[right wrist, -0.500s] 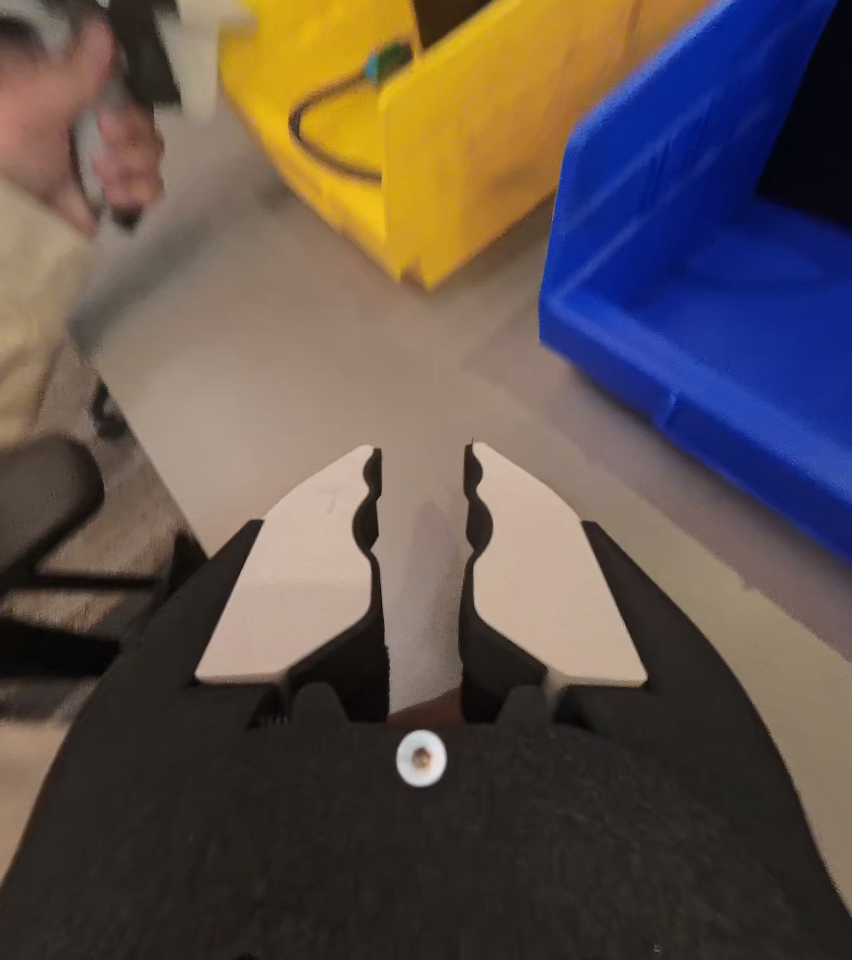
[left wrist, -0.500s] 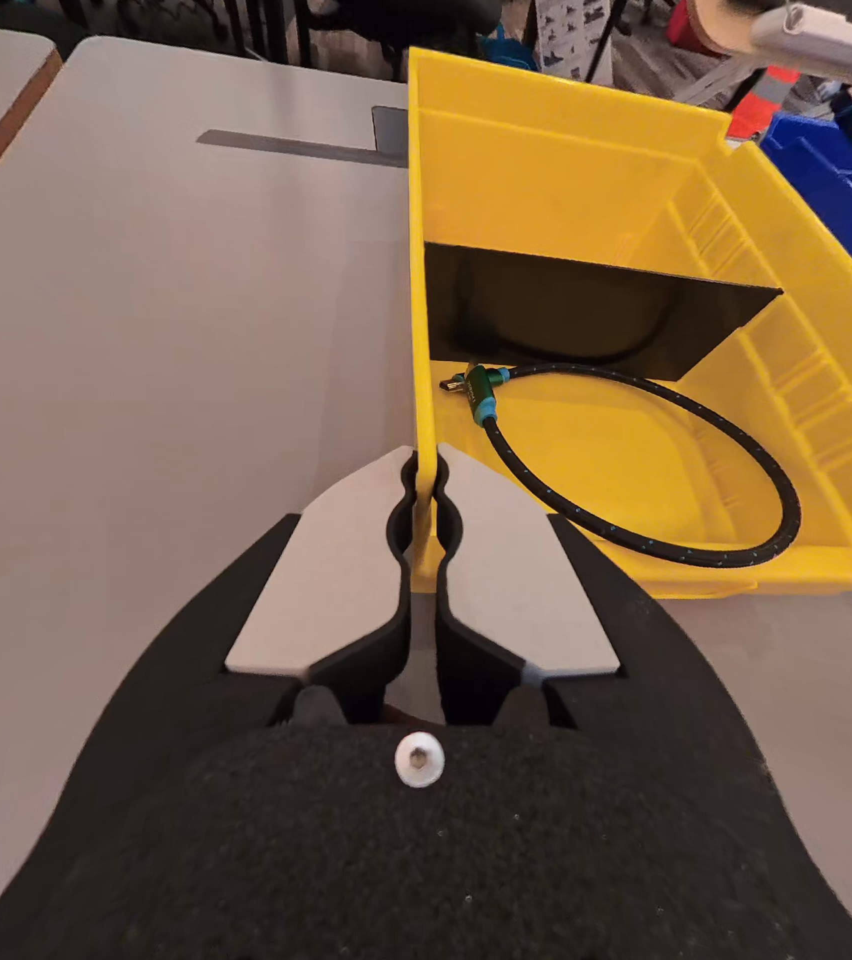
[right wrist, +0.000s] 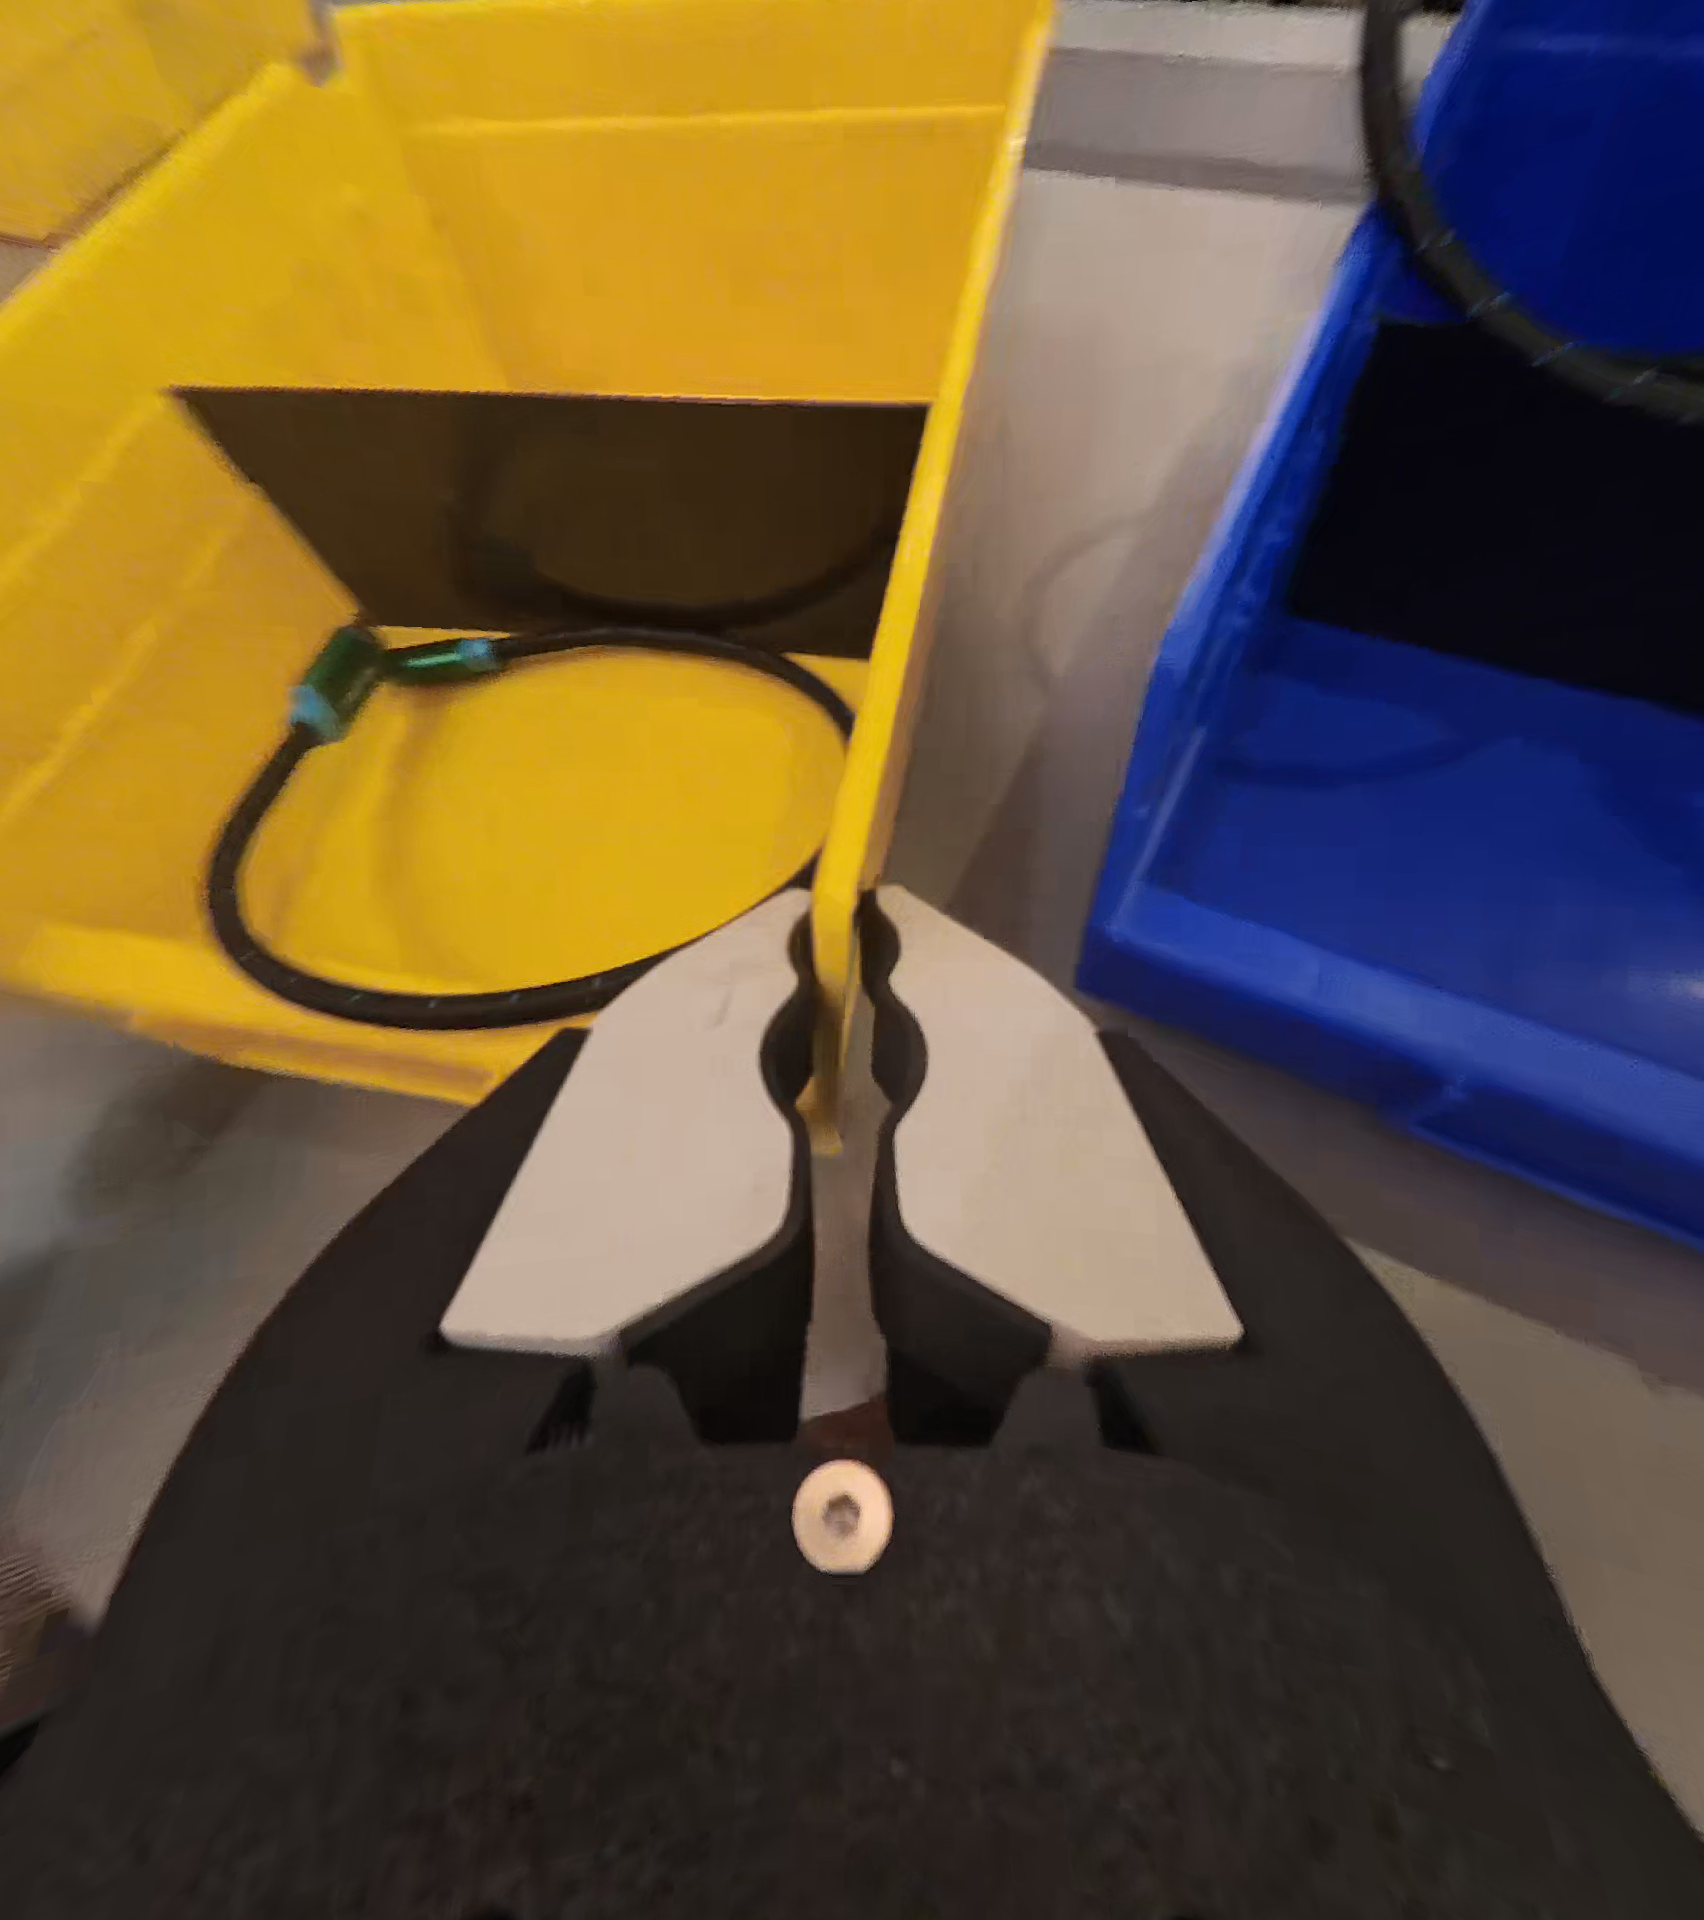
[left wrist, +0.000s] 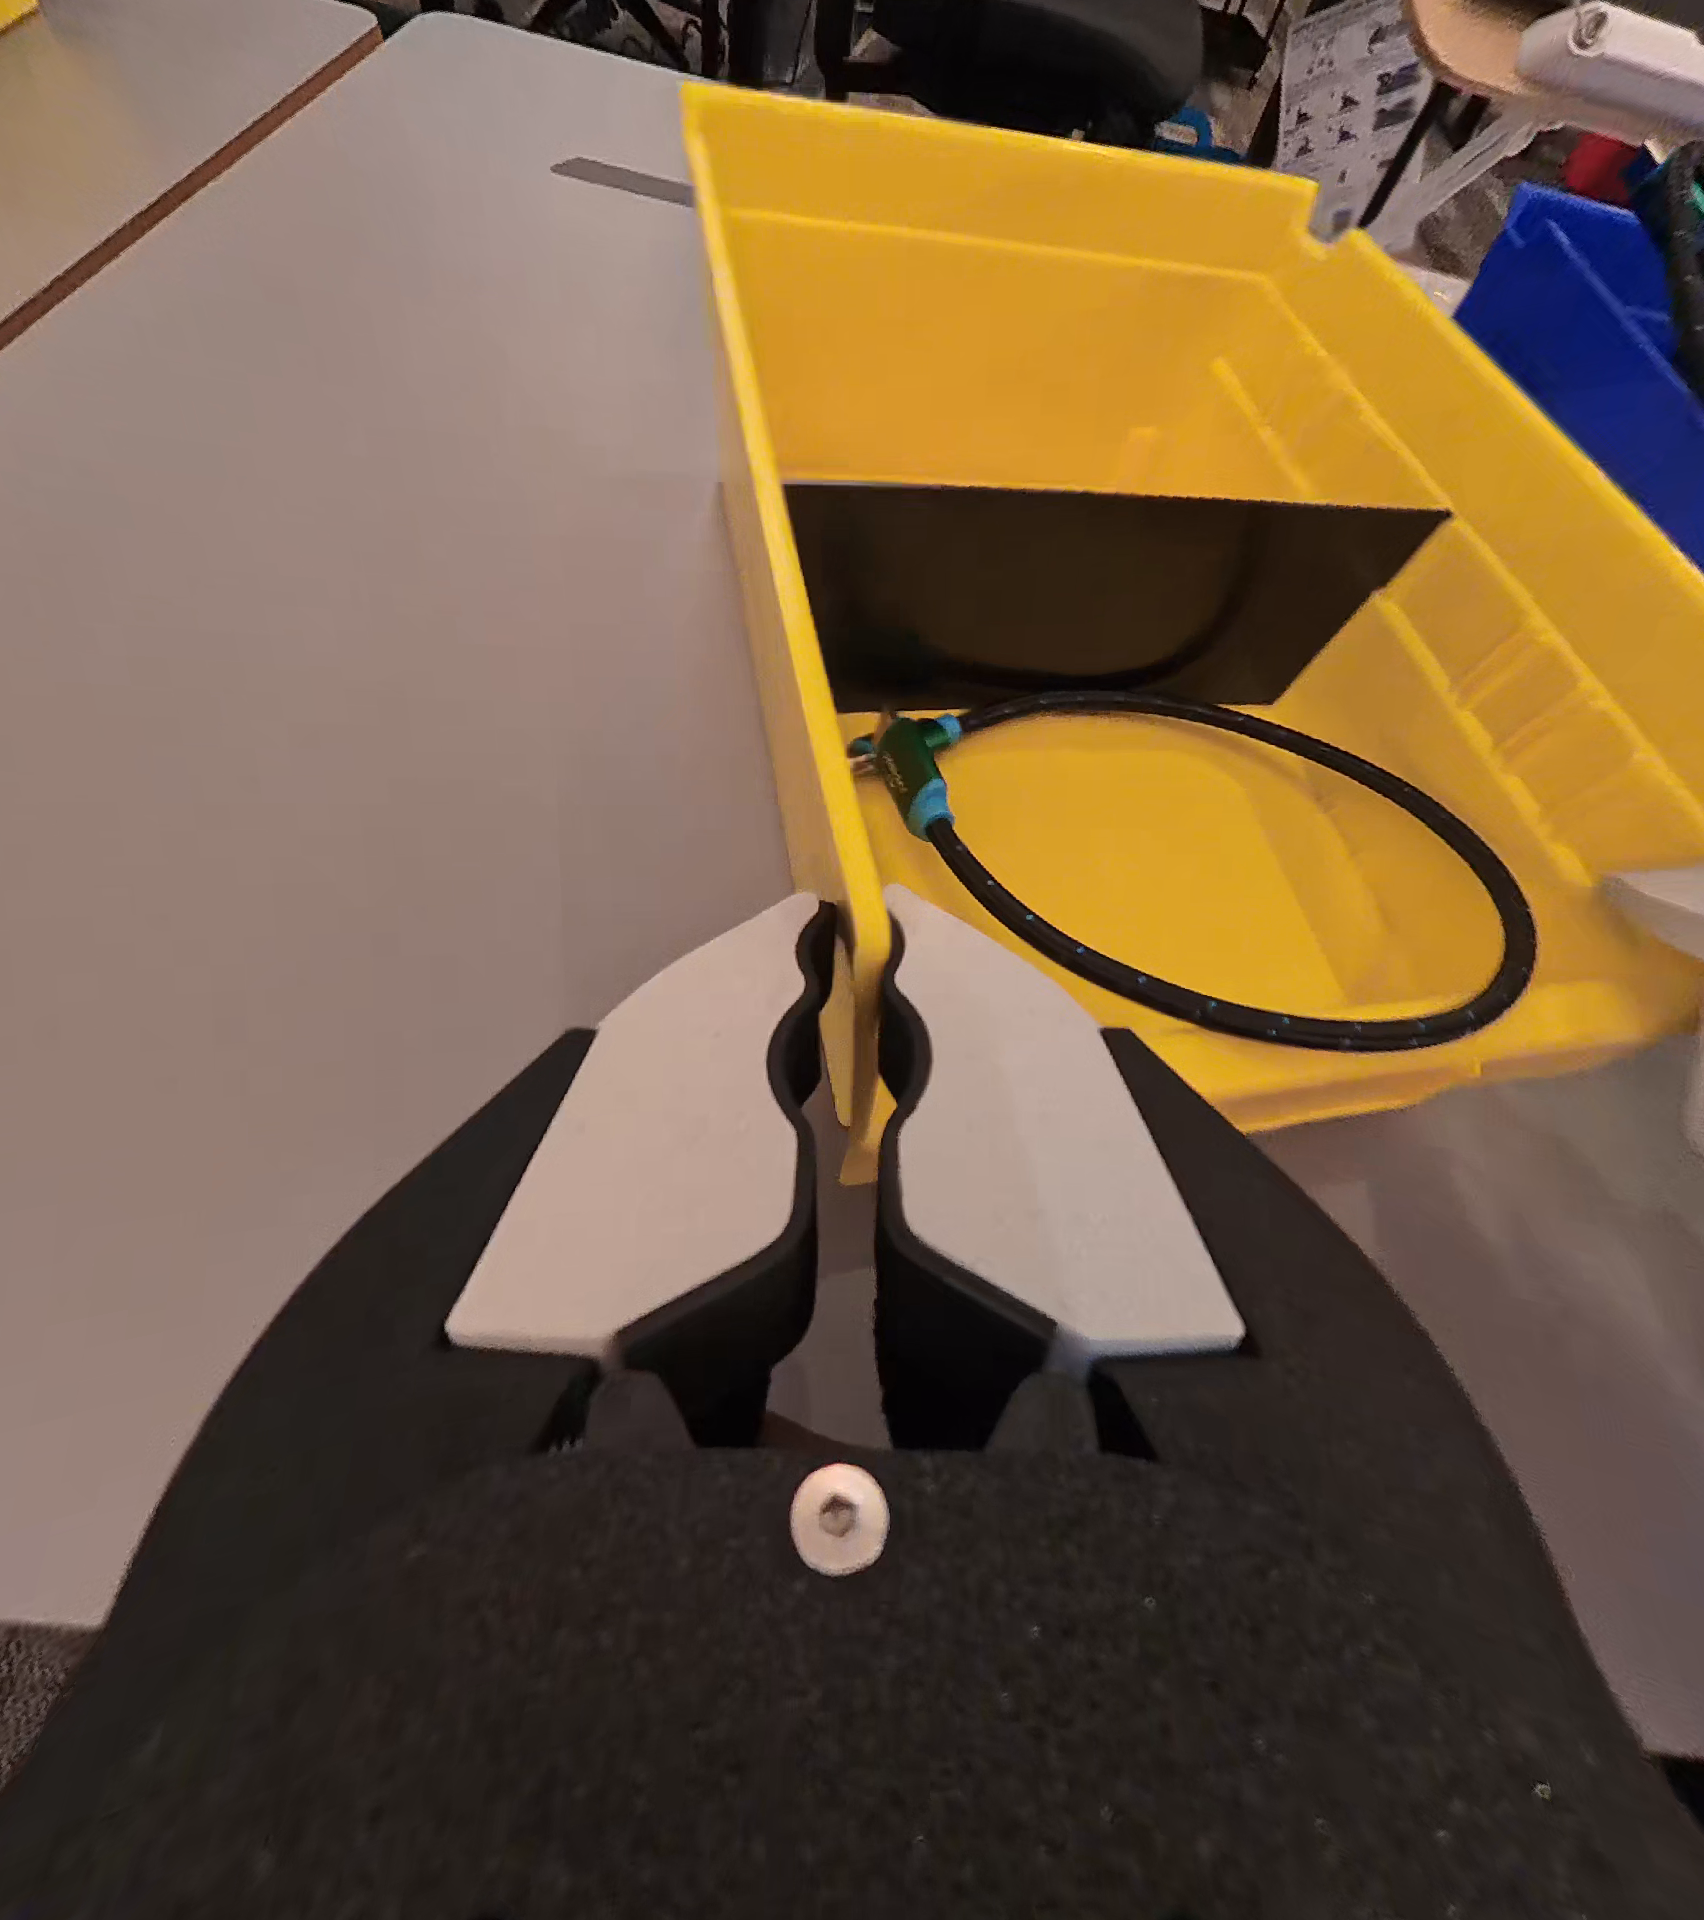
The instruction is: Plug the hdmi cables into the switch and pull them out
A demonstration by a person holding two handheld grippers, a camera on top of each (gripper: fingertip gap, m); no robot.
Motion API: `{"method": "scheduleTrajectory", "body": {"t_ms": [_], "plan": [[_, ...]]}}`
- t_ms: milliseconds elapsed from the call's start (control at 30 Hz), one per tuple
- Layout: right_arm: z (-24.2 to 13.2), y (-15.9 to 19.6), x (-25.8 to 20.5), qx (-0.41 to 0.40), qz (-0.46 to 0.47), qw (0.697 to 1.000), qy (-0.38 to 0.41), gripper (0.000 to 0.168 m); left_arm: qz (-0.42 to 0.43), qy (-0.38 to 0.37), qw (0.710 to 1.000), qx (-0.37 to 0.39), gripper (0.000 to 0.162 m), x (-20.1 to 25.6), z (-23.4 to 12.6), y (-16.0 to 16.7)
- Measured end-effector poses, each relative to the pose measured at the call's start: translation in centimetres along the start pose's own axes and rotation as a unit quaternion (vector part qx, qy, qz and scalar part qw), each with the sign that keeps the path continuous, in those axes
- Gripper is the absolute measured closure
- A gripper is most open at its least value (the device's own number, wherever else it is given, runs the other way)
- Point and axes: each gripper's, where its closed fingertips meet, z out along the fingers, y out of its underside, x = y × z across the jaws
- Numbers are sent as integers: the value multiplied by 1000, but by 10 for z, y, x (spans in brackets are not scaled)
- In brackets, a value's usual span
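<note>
Currently, left wrist view: left gripper [left wrist: 858, 925] pinches the yellow bin [left wrist: 1035, 312] side wall; the HDMI cable [left wrist: 1295, 997] lies coiled inside. Right wrist view: right gripper [right wrist: 837, 914] clamps the opposite wall beside a blue bin [right wrist: 1450, 831]. Uneven pulling could tip the bin. No switch is visible; the black divider [right wrist: 567, 520] hides the rear compartment.

Yellow bin [left wrist: 1035, 343], black blue-flecked cable [left wrist: 1347, 1023]

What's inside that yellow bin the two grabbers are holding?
In the yellow bin, one black braided cable with green plugs lies looped in the front section, before a black divider. The compartment behind the divider looks empty where it shows, but the divider hides its lower part.
</note>
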Motion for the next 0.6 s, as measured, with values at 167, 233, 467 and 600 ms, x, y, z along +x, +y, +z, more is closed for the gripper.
{"method": "scheduleTrajectory", "body": {"t_ms": [167,233,467,600], "plan": [[-21,-28,6,67,-27,996,46,166,59,-68,994,60,157,15,-35,-10],[-33,-39,5,77,-25,996,26,166,55,-70,992,85,157,23,-52,-20],[-121,-116,35,221,-31,975,14,166,107,-59,974,189,156,94,-105,-100],[-185,-153,107,276,-13,958,71,166,127,11,963,239,155,185,-110,-148]]}}
